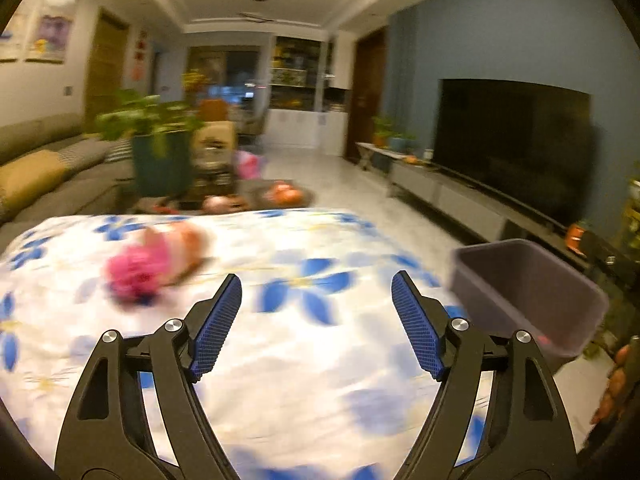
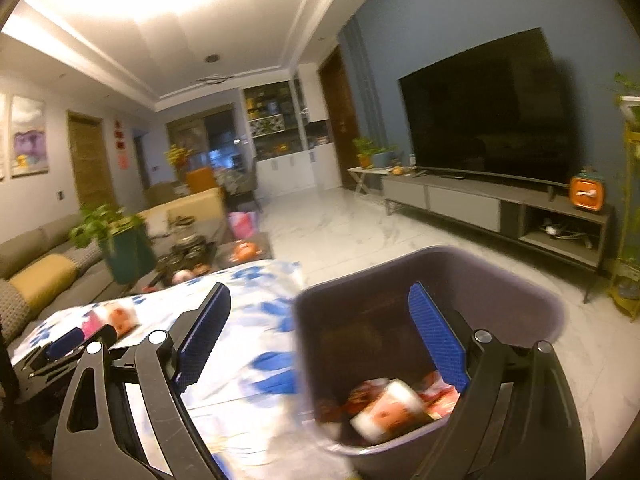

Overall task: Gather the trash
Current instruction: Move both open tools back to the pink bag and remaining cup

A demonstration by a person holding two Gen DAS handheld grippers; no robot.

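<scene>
A table under a white cloth [image 1: 304, 344] with blue flowers carries a blurred pink and orange bundle [image 1: 156, 260] toward its far left part. The purple bin [image 2: 472, 280] sits at the cloth's right edge; whether it rests on the table or the floor is unclear. Pale marble floor [image 2: 360, 224] stretches beyond.

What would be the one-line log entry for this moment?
left gripper: open, empty | right gripper: open, above bin | bin: trash inside | table: pink item remaining
</scene>
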